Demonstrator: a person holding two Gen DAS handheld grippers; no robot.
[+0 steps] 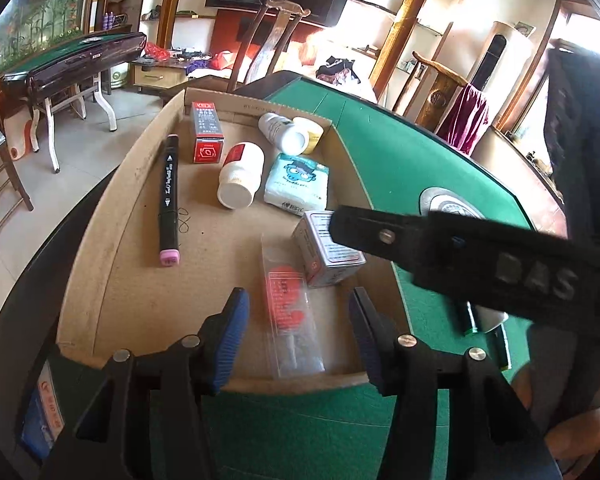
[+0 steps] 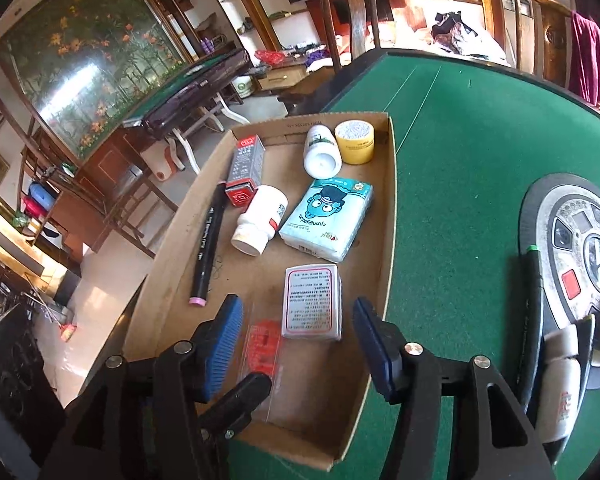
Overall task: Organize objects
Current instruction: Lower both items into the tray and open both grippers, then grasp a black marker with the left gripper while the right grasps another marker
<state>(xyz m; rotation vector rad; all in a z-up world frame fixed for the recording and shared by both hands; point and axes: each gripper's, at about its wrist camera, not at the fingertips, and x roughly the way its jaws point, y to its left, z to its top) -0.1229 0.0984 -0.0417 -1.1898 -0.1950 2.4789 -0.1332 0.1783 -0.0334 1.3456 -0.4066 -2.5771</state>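
Left wrist view: cardboard tray (image 1: 112, 248) on your green desk (image 1: 400, 152). Inside it, clear packet (image 1: 290, 320) at near wall, silver box (image 1: 320, 252) just beyond. Your left hand-held gripper (image 1: 298, 334) and right hand-held gripper (image 2: 298, 338) both gape, gripping nothing.

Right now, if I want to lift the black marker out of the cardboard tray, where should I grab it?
Grip the black marker around the middle of its barrel, coming from above with the fingers across its width. It lies flat along the cardboard tray wall, clear on its inner side, so a mid-barrel pinch should probably keep it balanced.
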